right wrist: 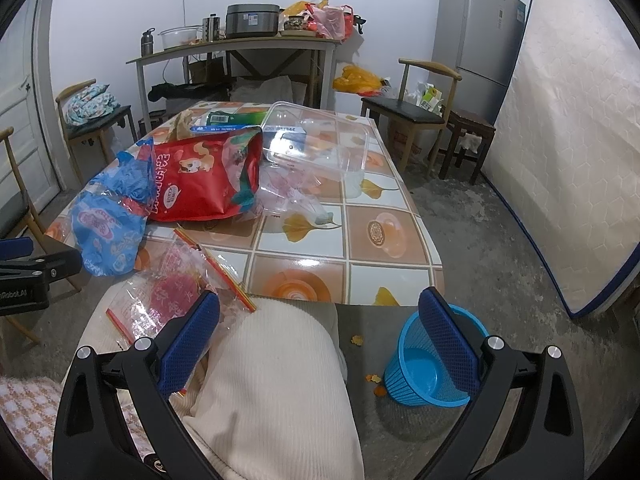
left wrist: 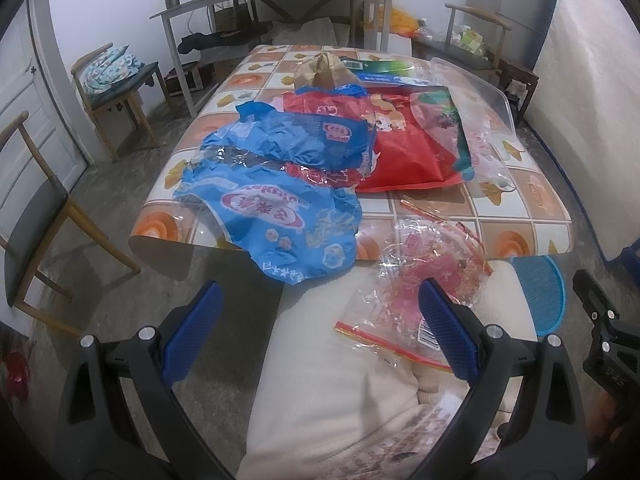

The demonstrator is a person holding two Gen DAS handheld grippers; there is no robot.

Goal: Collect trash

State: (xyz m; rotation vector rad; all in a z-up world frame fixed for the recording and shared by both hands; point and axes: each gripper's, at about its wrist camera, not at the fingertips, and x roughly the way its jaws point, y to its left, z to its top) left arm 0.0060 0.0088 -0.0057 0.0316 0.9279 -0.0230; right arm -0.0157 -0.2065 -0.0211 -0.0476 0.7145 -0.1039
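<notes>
**Both grippers spread wide above the lap, trash heaped on the tiled tabletop**

The left gripper (left wrist: 320, 328) hangs with its blue-padded fingers (left wrist: 448, 328) released and far apart, holding nothing. The right gripper (right wrist: 320, 340) is likewise spread wide and empty, its blue fingers (right wrist: 190, 344) set either side of a cream ribbed-knit trouser leg (right wrist: 272, 380) of the seated person.

A crinkled clear plastic zip bag with red print and a red-yellow seal strip (left wrist: 416, 296) lies partly on the person's lap and partly against the near edge of the orange-and-white tile-patterned tabletop (right wrist: 352, 256). In the left wrist view the left gripper's right finger stands in front of that bag; whether it touches cannot be told.

On the tabletop a crumpled blue plastic snack wrapper with a pink oval label (left wrist: 280, 220) droops over the near edge. Behind it sits a second crumpled blue wrapper (left wrist: 296, 136), resting against a large red foil snack bag with a cartoon dog (right wrist: 204, 176). To the right of the red bag lies a clear rigid plastic container (right wrist: 320, 140), with thin clear film (right wrist: 296, 196) bunched before it.

A blue plastic mesh wastebasket (right wrist: 424, 368) stands upright on the grey concrete floor (right wrist: 500, 240), to the right of the person's leg, with small orange scraps (right wrist: 374, 380) scattered just beside it.
</notes>
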